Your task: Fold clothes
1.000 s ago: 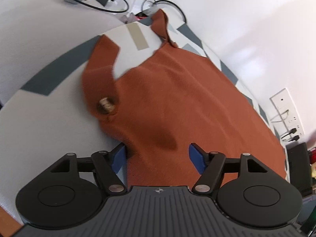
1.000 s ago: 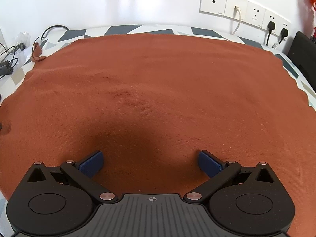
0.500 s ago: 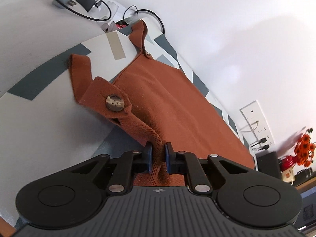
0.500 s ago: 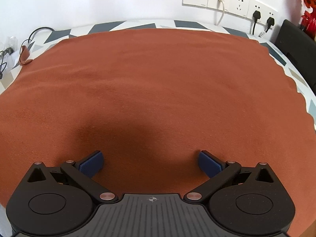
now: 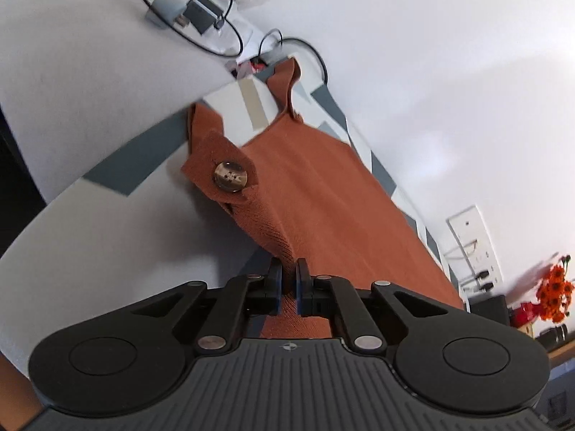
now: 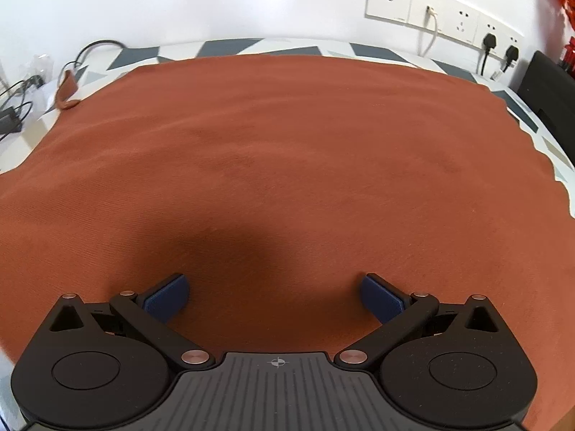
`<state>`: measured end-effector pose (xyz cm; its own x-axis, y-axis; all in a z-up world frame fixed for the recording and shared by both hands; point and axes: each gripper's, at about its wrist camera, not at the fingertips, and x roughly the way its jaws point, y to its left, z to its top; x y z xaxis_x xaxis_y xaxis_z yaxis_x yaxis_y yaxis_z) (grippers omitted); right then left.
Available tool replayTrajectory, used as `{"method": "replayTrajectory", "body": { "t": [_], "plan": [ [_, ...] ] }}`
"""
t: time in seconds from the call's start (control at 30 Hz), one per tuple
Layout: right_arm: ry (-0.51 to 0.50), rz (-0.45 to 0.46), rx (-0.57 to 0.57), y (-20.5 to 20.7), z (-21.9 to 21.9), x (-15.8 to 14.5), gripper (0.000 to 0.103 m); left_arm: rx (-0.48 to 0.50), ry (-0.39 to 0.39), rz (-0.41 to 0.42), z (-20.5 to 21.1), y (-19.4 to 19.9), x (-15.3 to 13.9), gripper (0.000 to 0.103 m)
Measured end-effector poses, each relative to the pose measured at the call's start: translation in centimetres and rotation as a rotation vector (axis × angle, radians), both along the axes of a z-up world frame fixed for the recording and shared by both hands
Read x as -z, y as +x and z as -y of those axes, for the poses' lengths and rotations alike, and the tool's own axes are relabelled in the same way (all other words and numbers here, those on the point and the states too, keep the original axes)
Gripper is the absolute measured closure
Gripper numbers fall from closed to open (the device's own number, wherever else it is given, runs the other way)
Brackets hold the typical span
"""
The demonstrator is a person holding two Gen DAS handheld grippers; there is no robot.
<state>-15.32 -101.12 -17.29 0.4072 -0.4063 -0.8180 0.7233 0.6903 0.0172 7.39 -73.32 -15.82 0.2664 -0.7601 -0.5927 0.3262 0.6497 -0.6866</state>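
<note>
A rust-orange knitted garment (image 5: pixel 323 194) lies spread over a table with a grey and white zigzag cover (image 5: pixel 118 215). My left gripper (image 5: pixel 288 269) is shut on the garment's near edge, just below a folded-over shoulder strap that carries a large brown button (image 5: pixel 230 176). A second strap (image 5: pixel 289 82) points toward the far corner. In the right wrist view the same garment (image 6: pixel 287 143) fills the table, and my right gripper (image 6: pixel 274 289) hovers open low over its middle, with only flat cloth beneath its blue pads (image 6: pixel 169 296).
Cables and power adapters (image 5: pixel 187 10) lie past the table's far left end. Wall sockets with plugs (image 6: pixel 463 25) line the white wall behind. A black box (image 6: pixel 550 89) stands at the right edge, and orange flowers (image 5: pixel 555 294) beyond it.
My left gripper went from open to shut on the garment's edge and pulled it, so the buttoned strap has folded over and shifted. The right gripper stayed open and drifted slightly sideways.
</note>
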Motion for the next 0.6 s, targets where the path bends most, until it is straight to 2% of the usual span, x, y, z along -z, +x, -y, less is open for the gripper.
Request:
{"method": "replayTrajectory", "body": {
  "t": [0.07, 0.13, 0.2, 0.27, 0.33, 0.4, 0.5, 0.6],
  "plan": [
    [-0.004, 0.007, -0.008, -0.2, -0.4, 0.0, 0.001, 0.007, 0.013, -0.008, 0.0, -0.2, -0.1, 0.095],
    [0.002, 0.007, -0.015, -0.3, -0.6, -0.1, 0.001, 0.011, 0.016, -0.027, -0.1, -0.5, -0.1, 0.090],
    [0.003, 0.008, -0.026, -0.6, -0.7, -0.1, 0.001, 0.027, 0.011, -0.047, -0.4, -0.9, -0.2, 0.072],
    [-0.001, 0.013, -0.036, -0.8, -0.8, -0.1, 0.001, 0.044, 0.019, -0.069, -0.8, -1.6, -0.1, 0.063],
    [-0.007, 0.021, -0.043, -1.2, -1.0, -0.1, 0.001, 0.077, 0.035, -0.085, -1.1, -2.7, 0.3, 0.060],
    [-0.009, 0.024, -0.048, -1.3, -1.0, 0.0, 0.001, 0.110, 0.058, -0.101, -1.2, -3.7, 0.8, 0.051],
    [-0.009, 0.026, -0.059, -1.5, -1.0, -0.1, 0.001, 0.127, 0.077, -0.137, -1.0, -4.8, 2.0, 0.049],
    [-0.003, 0.022, -0.074, -1.7, -1.1, -0.2, 0.001, 0.120, 0.076, -0.104, -0.2, -5.4, 1.8, 0.040]
  ]
}}
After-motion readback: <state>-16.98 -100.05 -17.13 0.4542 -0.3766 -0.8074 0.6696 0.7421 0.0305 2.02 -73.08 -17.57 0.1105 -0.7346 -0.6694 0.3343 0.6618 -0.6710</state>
